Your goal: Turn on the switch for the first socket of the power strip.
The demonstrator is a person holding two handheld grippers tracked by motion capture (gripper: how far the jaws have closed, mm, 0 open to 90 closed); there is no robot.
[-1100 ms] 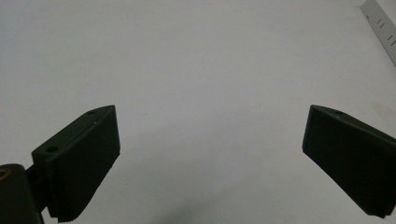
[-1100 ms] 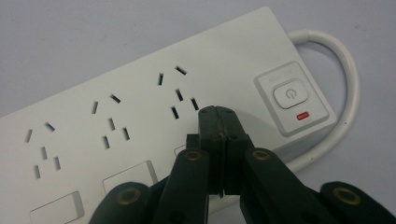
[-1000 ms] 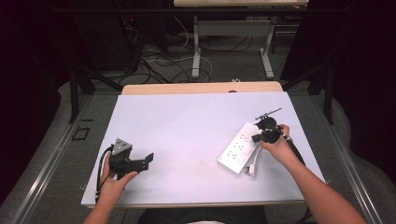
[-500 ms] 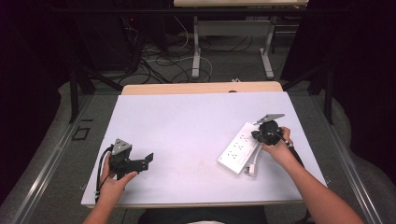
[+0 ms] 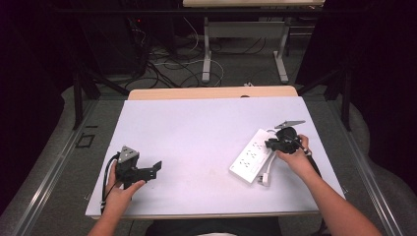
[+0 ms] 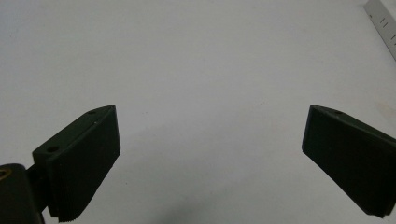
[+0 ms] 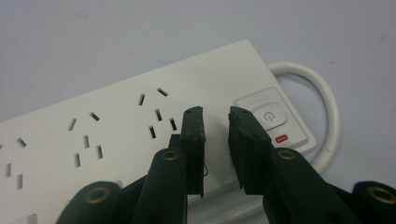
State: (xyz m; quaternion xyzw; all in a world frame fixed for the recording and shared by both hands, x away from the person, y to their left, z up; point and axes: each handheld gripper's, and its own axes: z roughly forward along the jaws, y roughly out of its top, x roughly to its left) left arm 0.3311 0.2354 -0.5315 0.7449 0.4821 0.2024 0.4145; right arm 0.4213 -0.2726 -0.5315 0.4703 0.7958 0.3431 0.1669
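A white power strip (image 5: 250,157) lies at an angle on the right of the table, and its cord and plug (image 5: 265,178) rest beside it. My right gripper (image 5: 270,144) hovers over the strip's far end. In the right gripper view its jaws (image 7: 215,112) are drawn almost together with a thin gap and nothing between them. They stand just left of the power button (image 7: 268,116) and its red light (image 7: 281,138), above the strip (image 7: 107,121). My left gripper (image 5: 156,167) rests at the front left, wide open (image 6: 212,112) over bare table.
The pale table top (image 5: 196,128) is bare between the two hands. The strip's white cord (image 7: 327,107) loops past the button end. Beyond the table's far edge (image 5: 211,92), cables and desk legs (image 5: 206,54) stand on the floor.
My right gripper has shifted slightly toward the person over the strip's button end. The left gripper and the strip have stayed where they were.
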